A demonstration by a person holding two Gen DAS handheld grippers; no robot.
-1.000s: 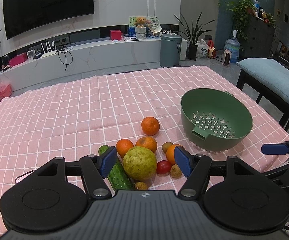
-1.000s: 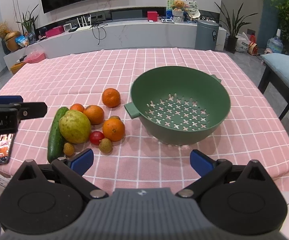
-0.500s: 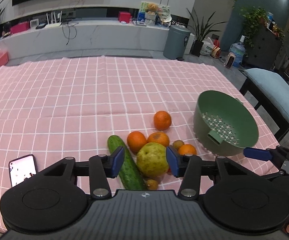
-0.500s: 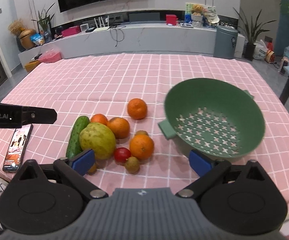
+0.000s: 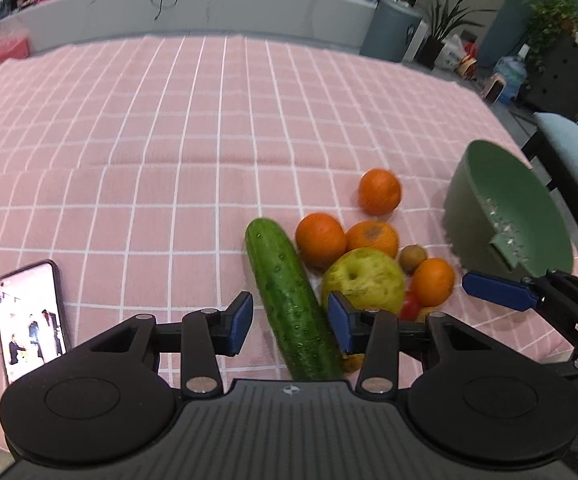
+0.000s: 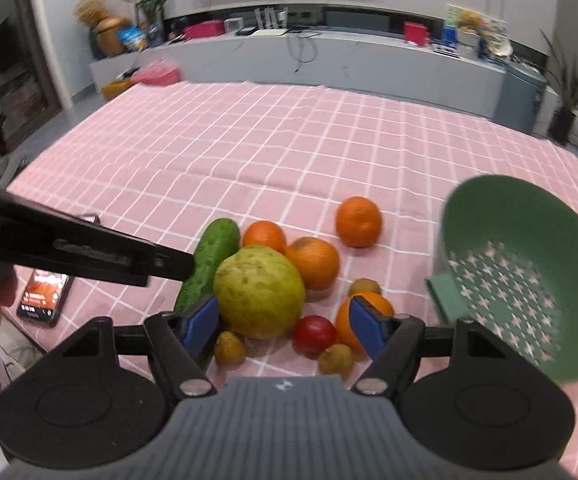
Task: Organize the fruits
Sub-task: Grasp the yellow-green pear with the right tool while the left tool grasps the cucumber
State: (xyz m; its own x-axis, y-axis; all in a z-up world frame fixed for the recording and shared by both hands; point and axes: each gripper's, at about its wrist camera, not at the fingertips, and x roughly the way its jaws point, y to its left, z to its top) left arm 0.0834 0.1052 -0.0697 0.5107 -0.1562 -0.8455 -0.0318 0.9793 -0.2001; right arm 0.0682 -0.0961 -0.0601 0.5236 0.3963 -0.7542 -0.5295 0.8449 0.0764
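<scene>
Pink checked tablecloth point(image 5: 169, 160) covers the table; a long grey console runs along the far wall behind it.

Your left gripper point(image 5: 290, 322) is spread apart, blue pads on either side of the near half of the cucumber point(image 5: 289, 300). Neither pad visibly touches the skin; the cucumber lies flat on the cloth, pointing away from you.

Your right gripper point(image 6: 283, 325) is also spread wide. Its left pad sits just beside the big yellow-green fruit point(image 6: 259, 291), its right pad in front of the nearest orange point(image 6: 345, 324). No contact can be confirmed on either side.

Fruit pile, all on the cloth, right of the cucumber:
- big yellow-green fruit in the middle, touching or nearly touching the cucumber
- two oranges point(image 5: 321, 240) point(image 5: 373, 238) just behind it
- one orange point(image 5: 380, 192) apart, further back
- red tomato point(image 6: 314, 334) between the big fruit and the nearest orange
- small brown fruits point(image 6: 229, 347) point(image 6: 336, 359) point(image 6: 364, 287) scattered around the front and right of the pile

Green colander point(image 6: 485, 204) stands at the right of the pile, tilted toward the fruit, holding nothing visible.

Phone point(image 5: 29, 316) lies screen-up on the cloth, left of your left gripper, screen lit.
</scene>
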